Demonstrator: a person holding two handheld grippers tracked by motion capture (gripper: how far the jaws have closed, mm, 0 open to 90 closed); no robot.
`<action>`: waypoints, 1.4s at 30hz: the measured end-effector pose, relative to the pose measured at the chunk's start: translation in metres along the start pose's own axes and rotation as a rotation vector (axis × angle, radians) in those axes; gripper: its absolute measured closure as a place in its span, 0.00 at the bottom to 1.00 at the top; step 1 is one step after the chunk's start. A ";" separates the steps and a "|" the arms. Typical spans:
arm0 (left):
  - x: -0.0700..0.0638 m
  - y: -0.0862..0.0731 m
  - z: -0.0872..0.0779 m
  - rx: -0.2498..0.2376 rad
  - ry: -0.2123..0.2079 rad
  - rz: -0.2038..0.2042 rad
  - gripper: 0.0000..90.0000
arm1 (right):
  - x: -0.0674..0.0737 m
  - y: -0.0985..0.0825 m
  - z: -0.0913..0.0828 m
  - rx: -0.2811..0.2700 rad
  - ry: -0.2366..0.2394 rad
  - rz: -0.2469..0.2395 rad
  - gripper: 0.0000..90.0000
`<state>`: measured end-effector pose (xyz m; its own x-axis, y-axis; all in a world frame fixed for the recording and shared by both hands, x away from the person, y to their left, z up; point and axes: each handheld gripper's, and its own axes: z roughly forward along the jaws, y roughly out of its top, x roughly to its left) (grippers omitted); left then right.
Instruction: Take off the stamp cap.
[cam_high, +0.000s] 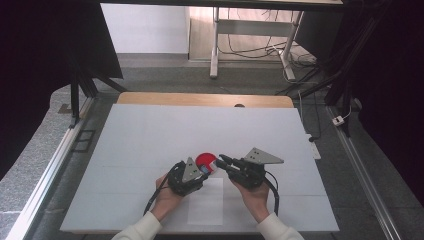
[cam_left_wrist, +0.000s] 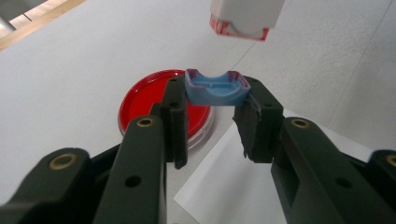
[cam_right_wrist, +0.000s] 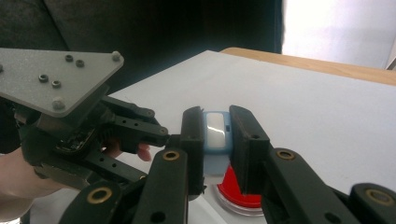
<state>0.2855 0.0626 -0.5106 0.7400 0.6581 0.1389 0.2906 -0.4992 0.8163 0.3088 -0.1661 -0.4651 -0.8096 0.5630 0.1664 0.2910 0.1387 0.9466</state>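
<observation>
High view shows us our left gripper (cam_high: 206, 171) pinching a blue cap (cam_left_wrist: 216, 87) while our right gripper (cam_high: 220, 161) clamps a white-blue case (cam_right_wrist: 216, 130) above the red dish (cam_high: 204, 160).

We see the white stamp body (cam_left_wrist: 246, 18) cut off by the picture's top edge, and the red dish (cam_right_wrist: 236, 189) mostly hidden behind the right hand-held gripper (cam_right_wrist: 216, 133).
</observation>
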 end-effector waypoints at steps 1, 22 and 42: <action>0.001 0.000 -0.001 -0.001 0.002 -0.001 0.73 | -0.001 0.000 -0.001 -0.003 -0.001 0.000 0.84; 0.019 -0.022 -0.042 -0.019 0.009 -0.037 0.72 | -0.004 0.002 -0.004 -0.003 -0.023 -0.018 0.84; 0.038 -0.061 -0.091 -0.024 0.067 -0.126 0.72 | -0.007 0.003 -0.006 0.007 -0.033 -0.034 0.84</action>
<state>0.2403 0.1695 -0.5038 0.6563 0.7512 0.0707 0.3635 -0.3969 0.8428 0.3124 -0.1750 -0.4617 -0.8016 0.5847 0.1247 0.2672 0.1638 0.9496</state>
